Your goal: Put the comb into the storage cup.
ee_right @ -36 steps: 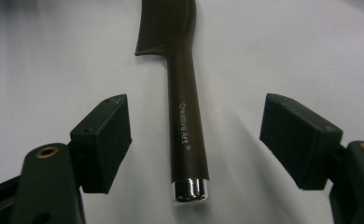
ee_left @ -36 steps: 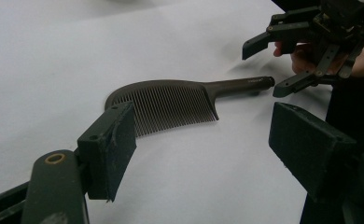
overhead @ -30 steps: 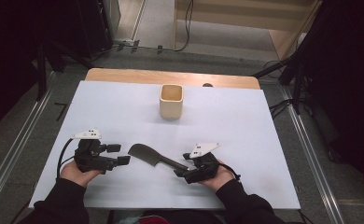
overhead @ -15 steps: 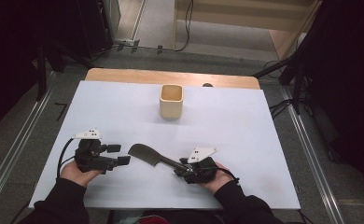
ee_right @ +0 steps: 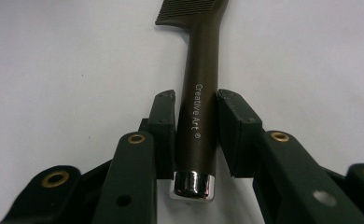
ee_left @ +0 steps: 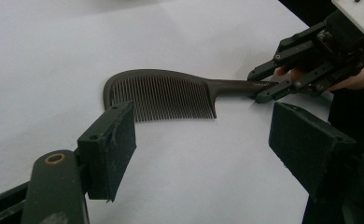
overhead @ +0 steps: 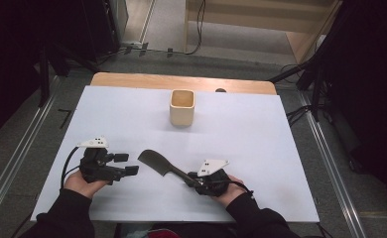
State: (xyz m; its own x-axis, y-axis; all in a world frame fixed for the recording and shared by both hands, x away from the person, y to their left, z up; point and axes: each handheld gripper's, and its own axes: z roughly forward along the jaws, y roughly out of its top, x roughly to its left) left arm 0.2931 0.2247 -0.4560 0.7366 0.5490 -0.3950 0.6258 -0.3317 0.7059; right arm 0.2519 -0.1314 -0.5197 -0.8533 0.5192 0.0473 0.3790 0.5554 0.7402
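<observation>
A dark brown comb (overhead: 154,162) lies flat on the white table top (overhead: 261,148), teeth end to the left and handle to the right. My right gripper (overhead: 191,177) has just been closing its jaws. In the right gripper view both pads (ee_right: 164,126) press the sides of the comb's handle (ee_right: 201,93), near its chrome end cap. My left gripper (overhead: 124,163) rests on the table left of the comb, open, with nothing between its fingers. In the left gripper view the comb (ee_left: 161,93) lies beyond my left gripper (ee_left: 203,126), and the right gripper (ee_left: 264,86) grips the handle.
A small beige square cup (overhead: 182,106) stands upright at the back middle of the table. A wooden strip (overhead: 132,79) runs along the far edge. Metal rails border the table on both sides, with dark equipment and cables on the floor beyond.
The right gripper's jaws have come together around the comb's handle, and that hand has edged slightly left. The left gripper and the cup have stayed put.
</observation>
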